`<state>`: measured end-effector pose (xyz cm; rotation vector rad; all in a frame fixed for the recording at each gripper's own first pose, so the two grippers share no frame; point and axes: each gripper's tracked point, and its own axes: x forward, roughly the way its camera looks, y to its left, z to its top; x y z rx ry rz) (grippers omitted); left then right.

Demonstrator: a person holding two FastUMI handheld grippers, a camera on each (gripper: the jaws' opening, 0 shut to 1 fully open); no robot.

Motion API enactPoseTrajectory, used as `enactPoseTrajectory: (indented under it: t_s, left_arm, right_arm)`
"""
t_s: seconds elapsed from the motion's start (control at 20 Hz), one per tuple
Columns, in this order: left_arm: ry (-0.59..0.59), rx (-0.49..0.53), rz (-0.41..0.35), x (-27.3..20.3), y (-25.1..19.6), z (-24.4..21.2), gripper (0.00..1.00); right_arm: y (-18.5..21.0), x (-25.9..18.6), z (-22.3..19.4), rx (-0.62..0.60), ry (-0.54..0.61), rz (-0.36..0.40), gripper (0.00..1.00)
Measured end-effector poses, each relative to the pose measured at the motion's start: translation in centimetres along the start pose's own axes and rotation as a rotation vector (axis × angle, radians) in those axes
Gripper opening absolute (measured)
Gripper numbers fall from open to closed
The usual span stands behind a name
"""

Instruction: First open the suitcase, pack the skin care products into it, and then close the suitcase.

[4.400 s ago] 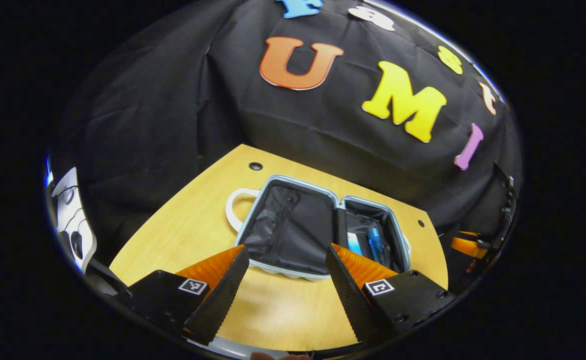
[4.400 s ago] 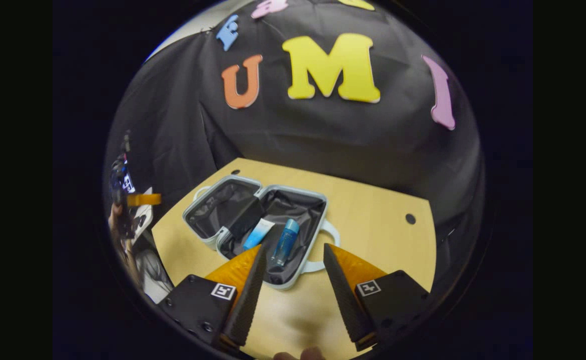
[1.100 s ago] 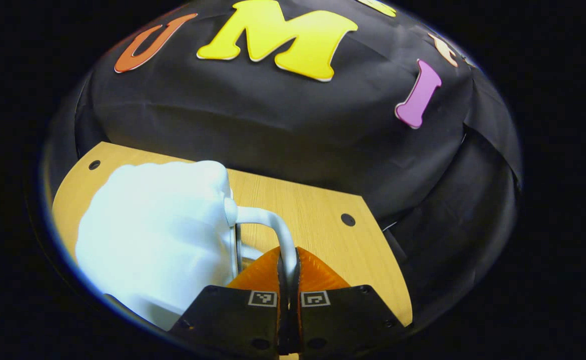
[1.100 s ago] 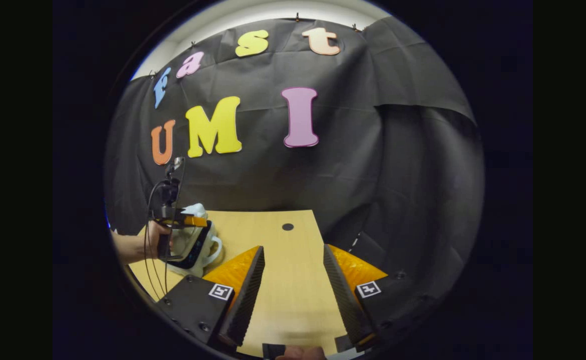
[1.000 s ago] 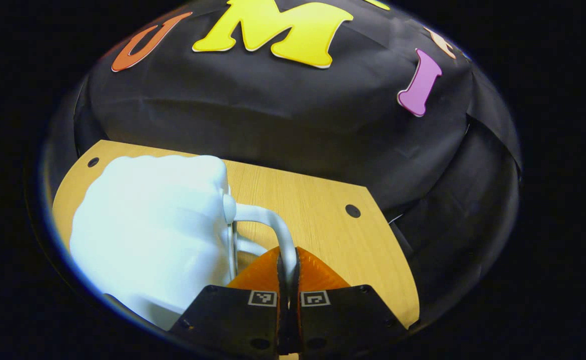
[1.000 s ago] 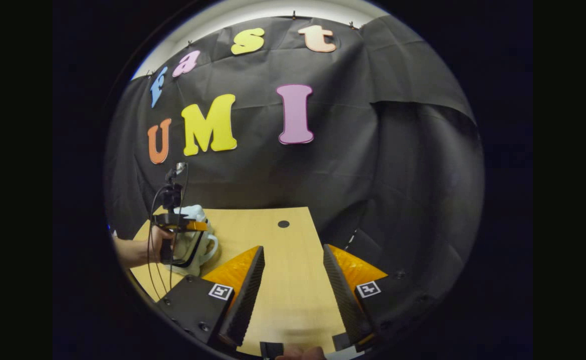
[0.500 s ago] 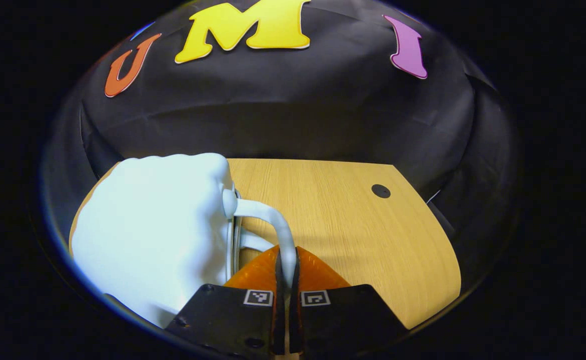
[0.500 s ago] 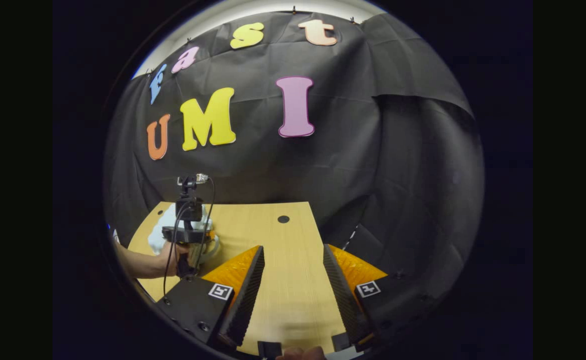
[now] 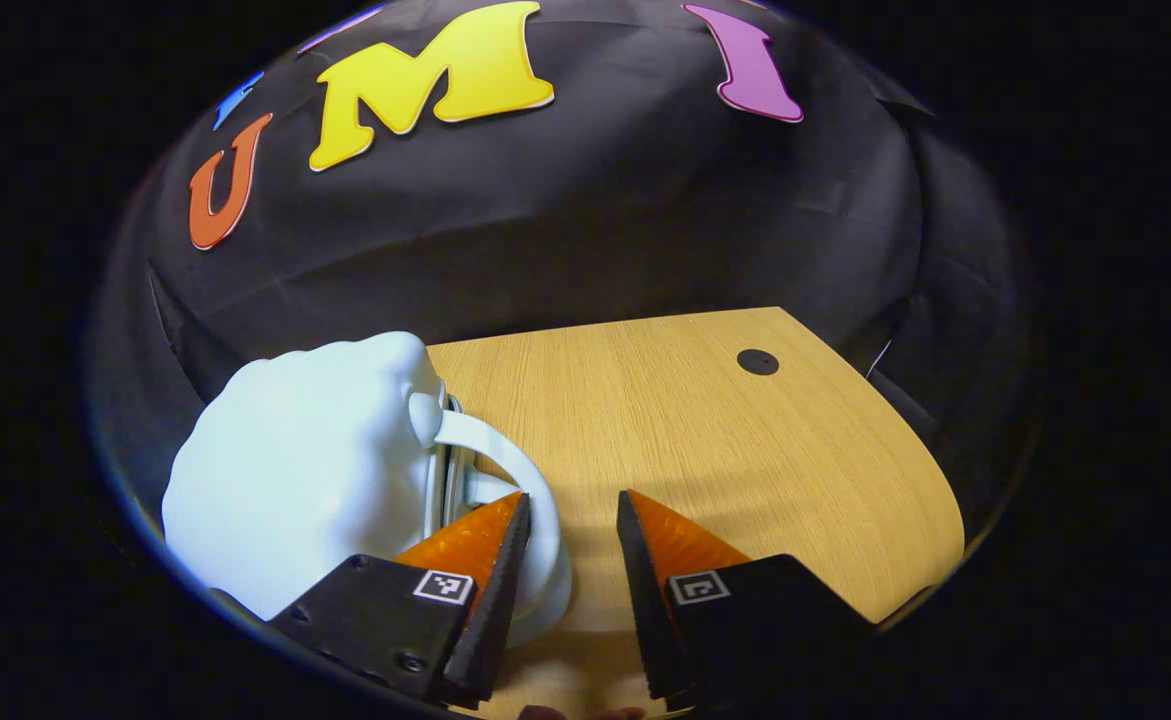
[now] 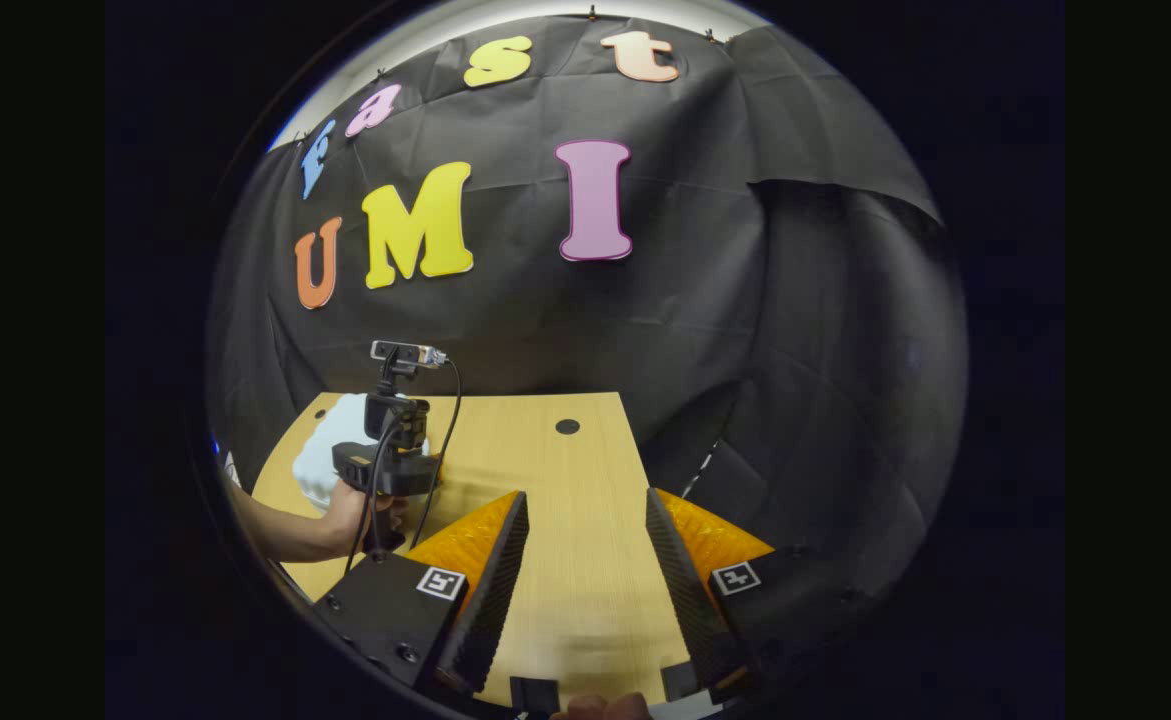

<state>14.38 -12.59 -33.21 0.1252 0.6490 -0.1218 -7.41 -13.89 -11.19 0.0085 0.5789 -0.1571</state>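
Observation:
The pale blue suitcase (image 9: 295, 470) lies closed on the wooden table (image 9: 745, 450), at the left of the left gripper view. Its contents are hidden. Its white handle (image 9: 545, 560) curves out to the right and rests against the inner side of one finger. My left gripper (image 9: 570, 505) is open, the handle loose beside it and bare table between its tips. In the right gripper view the suitcase (image 10: 325, 450) sits far left, with a hand holding the left gripper (image 10: 415, 466) just in front of it. My right gripper (image 10: 585, 500) hangs open over bare table, holding nothing.
A small round hole (image 9: 757, 361) marks the table's far right part and appears as the hole (image 10: 567, 426) ahead of my right gripper. The table (image 10: 545, 560) ends at the black cloth wall behind and drops off at its right edge.
The suitcase, open 4.4 s ago, has been folded shut by its handle. My left gripper, shut on that handle half a second ago, has opened and let it go. The right gripper has barely moved.

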Motion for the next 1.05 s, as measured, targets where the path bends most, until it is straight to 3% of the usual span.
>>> enactPoseTrajectory:
  t_s: [0.15,0.2,0.25,0.4,0.6,0.85,1.05]
  left_arm:
    - [-0.063,-0.043,-0.019,-2.3,-0.4,1.7,0.72]
    - [-0.077,-0.044,-0.039,-3.7,-0.6,2.7,0.88]
    - [-0.105,-0.047,-0.055,-5.4,-0.6,4.1,0.8]
    - [-0.31,-0.101,-0.075,-12.9,1.4,12.5,0.81]
    - [-0.544,-0.118,0.015,-23.3,7.3,20.3,0.85]
    - [-0.637,-0.163,0.102,-31.0,12.1,20.6,0.87]
    - [-0.624,-0.18,0.096,-32.4,12.4,18.7,0.94]
  right_arm:
    - [0.6,0.9,0.0,0.007,-0.004,0.017,0.72]
    - [1.2,1.1,0.5,0.006,-0.018,0.029,0.71]
    - [1.9,1.3,1.4,-0.001,-0.039,0.041,0.71]
    - [5.6,1.3,6.2,-0.031,-0.156,0.115,0.71]
    - [11.2,1.3,12.8,-0.047,-0.314,0.21,0.71]
    - [15.4,-0.3,17.7,-0.03,-0.468,0.212,0.72]
    - [17.1,-1.2,17.0,-0.025,-0.486,0.212,0.72]
